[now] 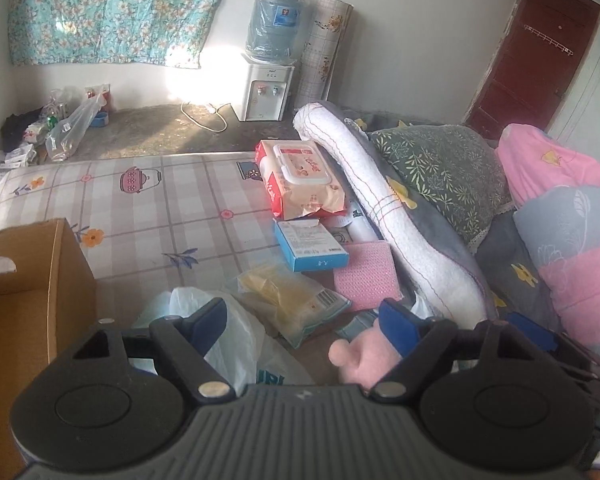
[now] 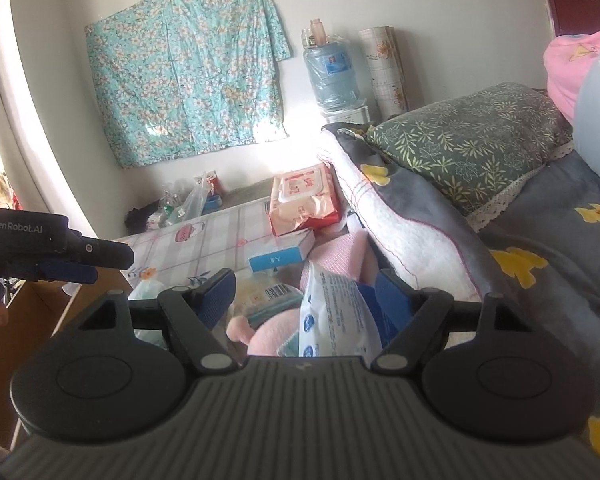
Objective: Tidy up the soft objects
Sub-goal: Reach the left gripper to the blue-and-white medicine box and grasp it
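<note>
My left gripper is open above the table's near edge, over a white plastic bag and a pink plush toy. A yellow packet, a pink cloth, a blue box and a pink wet-wipes pack lie beyond. My right gripper is open, with a white and blue soft pack standing between its fingers; whether they touch it I cannot tell. The pink plush toy lies just below. The left gripper shows at the left of the right wrist view.
An open cardboard box stands at the left on the checked tablecloth. A rolled white quilt, a green leafy pillow and pink bedding lie on the right. A water dispenser stands at the far wall.
</note>
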